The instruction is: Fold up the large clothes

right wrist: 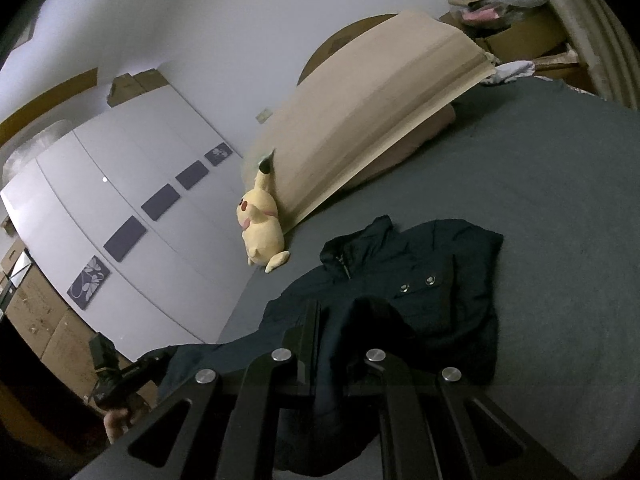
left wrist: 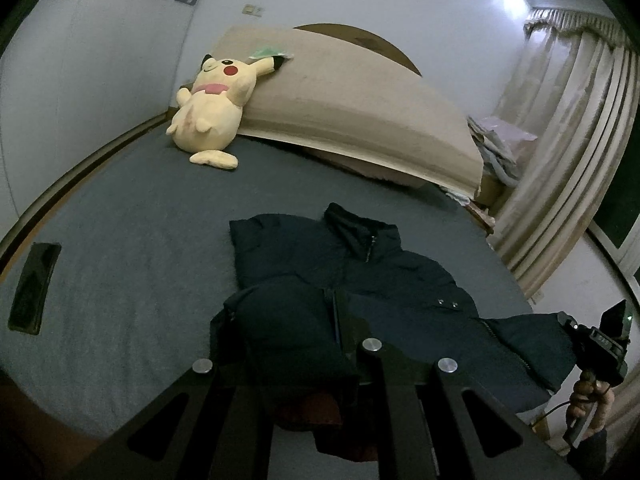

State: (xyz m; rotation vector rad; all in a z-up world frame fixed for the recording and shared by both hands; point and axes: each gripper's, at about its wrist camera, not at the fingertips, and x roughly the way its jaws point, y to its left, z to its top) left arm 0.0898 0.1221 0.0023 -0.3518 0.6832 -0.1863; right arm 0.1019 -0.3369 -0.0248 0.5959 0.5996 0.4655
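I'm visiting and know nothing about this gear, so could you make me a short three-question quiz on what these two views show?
1. True or false: the jacket lies on the bed with its collar toward the headboard.
2. What does each gripper hold? A) nothing B) jacket cloth C) the plush toy
3. What flat dark thing lies on the bed far from the jacket, in the left wrist view?

Key
1. True.
2. B: the left gripper and the right gripper each have dark jacket cloth bunched between the fingers.
3. A phone.
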